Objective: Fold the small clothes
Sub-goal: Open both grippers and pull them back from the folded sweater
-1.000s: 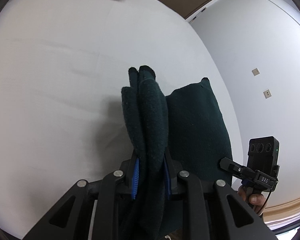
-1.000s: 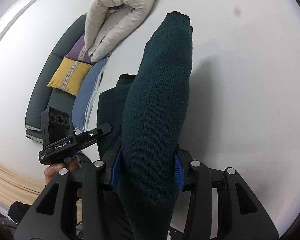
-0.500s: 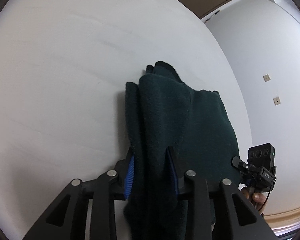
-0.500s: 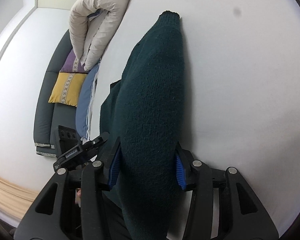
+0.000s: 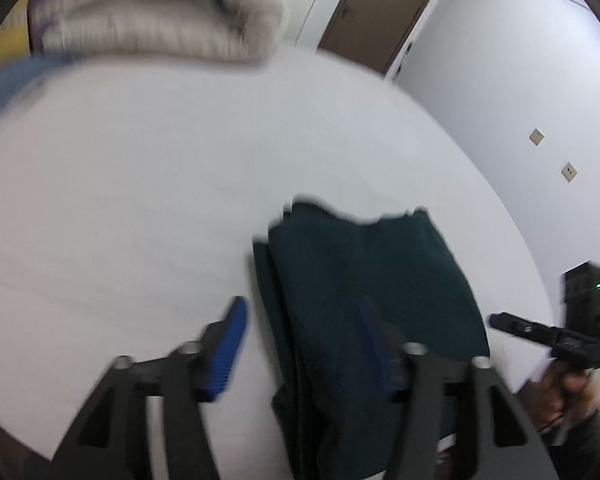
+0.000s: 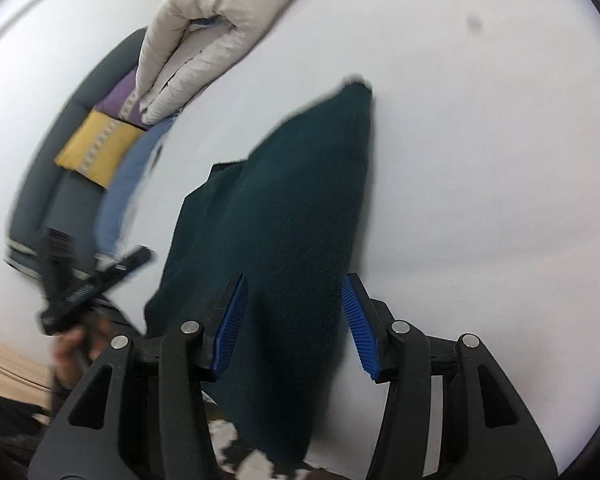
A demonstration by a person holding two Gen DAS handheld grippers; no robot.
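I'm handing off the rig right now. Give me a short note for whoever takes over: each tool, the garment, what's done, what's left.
Left tool: jaws opening, clear of the cloth.
Right tool: jaws opening, the cloth lies between the pads; no visible grip.
Dark green garment: folded on the white bed, near the front edge.
Done: fold laid down.
Left: back both tools away, check the edges line up; one more fold may be needed.

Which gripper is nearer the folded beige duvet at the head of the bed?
Left gripper. The duvet lies ahead of both, beyond the dark green sweater; right gripper.
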